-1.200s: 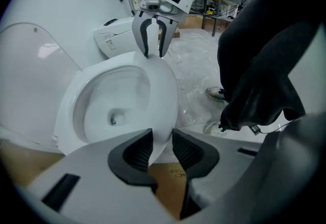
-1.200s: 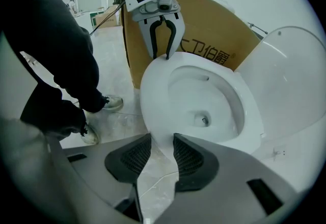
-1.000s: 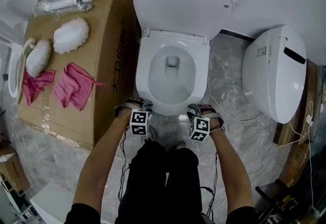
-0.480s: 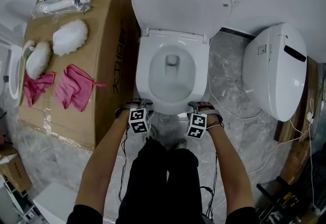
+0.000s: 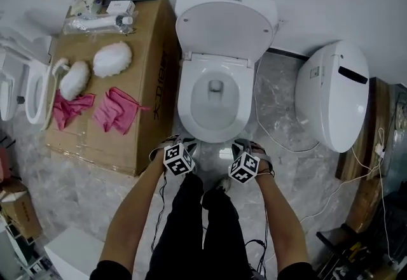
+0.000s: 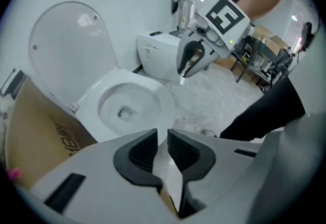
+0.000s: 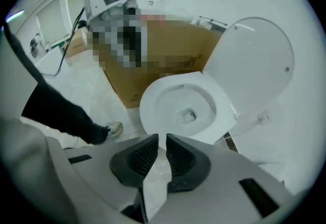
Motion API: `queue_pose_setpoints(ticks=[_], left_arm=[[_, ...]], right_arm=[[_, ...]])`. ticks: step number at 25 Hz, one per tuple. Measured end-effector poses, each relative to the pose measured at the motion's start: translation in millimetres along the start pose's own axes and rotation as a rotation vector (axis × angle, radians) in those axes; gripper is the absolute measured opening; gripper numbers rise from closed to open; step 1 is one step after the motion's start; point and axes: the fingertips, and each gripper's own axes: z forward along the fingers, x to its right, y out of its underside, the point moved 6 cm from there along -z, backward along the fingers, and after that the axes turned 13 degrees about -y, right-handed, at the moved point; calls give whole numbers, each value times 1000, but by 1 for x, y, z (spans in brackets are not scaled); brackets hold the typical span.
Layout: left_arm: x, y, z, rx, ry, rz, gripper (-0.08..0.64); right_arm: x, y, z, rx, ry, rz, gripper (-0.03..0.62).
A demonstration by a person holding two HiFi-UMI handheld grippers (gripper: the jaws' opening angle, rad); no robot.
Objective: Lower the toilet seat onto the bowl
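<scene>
We stand at the foot of the toilet bowl point(image 5: 216, 134), holding both claws side by side just short of its front edge and pointing them steeply down at the marble floor point(image 5: 280, 100). The left claw point(image 6: 162, 139) and the right claw point(image 7: 162, 144) have just been closing. Each is down to a narrow slit with nothing between the pads. The raised toilet cover point(image 5: 226, 30) stands upright against the cistern, hinged behind the bowl and well apart from both claws. The white ring beneath it looks to lie flat, though we cannot tell seat from bare rim. We judge the empty, narrowed claws are drawn back between moves, perhaps to nudge rather than pinch.
</scene>
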Motion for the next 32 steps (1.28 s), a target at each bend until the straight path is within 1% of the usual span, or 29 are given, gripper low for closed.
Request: queue_pose_setpoints(ticks=[2, 5, 6, 7, 9, 10, 11, 13, 16, 18, 20, 23, 25, 28, 30, 32], left_arm=[[-5, -19, -40, 40, -38, -104, 49], [-12, -49, -108, 113, -102, -259, 18], [-17, -59, -131, 144, -127, -321, 14], [-24, -70, -154, 177, -151, -387, 11], [-36, -91, -205, 252, -202, -517, 9], [-42, -102, -233, 290, -234, -566, 9], [-49, -114, -263, 330, -274, -597, 9], [-63, -141, -320, 418, -367, -622, 9], [-72, -173, -395, 558, -497, -639, 9], [-73, -190, -436, 649, -557, -646, 9], [-68, -201, -469, 716, -590, -646, 9], [-52, -203, -506, 776, -606, -665, 9], [-42, -201, -520, 808, -615, -679, 9], [-23, -192, -528, 816, -639, -683, 9], [-14, -187, -528, 814, -654, -669, 9], [-10, -183, -526, 813, -650, -670, 9]], right_arm=[[-5, -13, -42, 79, 46, 123, 47], [-10, -33, -115, 240, 94, 345, 34], [-11, -41, -141, 293, 106, 403, 32], [-12, -48, -166, 343, 116, 445, 31], [-18, -63, -216, 441, 140, 500, 28], [-21, -72, -242, 493, 158, 524, 28], [-24, -81, -270, 547, 183, 545, 27], [-26, -100, -324, 647, 250, 564, 27], [-35, -121, -395, 772, 327, 559, 26], [-42, -133, -433, 852, 369, 552, 26], [-52, -141, -467, 919, 414, 544, 26], [-76, -150, -503, 992, 445, 531, 26], [-90, -155, -517, 1035, 456, 518, 26], [-111, -154, -525, 1069, 472, 516, 26], [-122, -153, -524, 1073, 471, 520, 26], [-126, -155, -521, 1067, 468, 515, 26]])
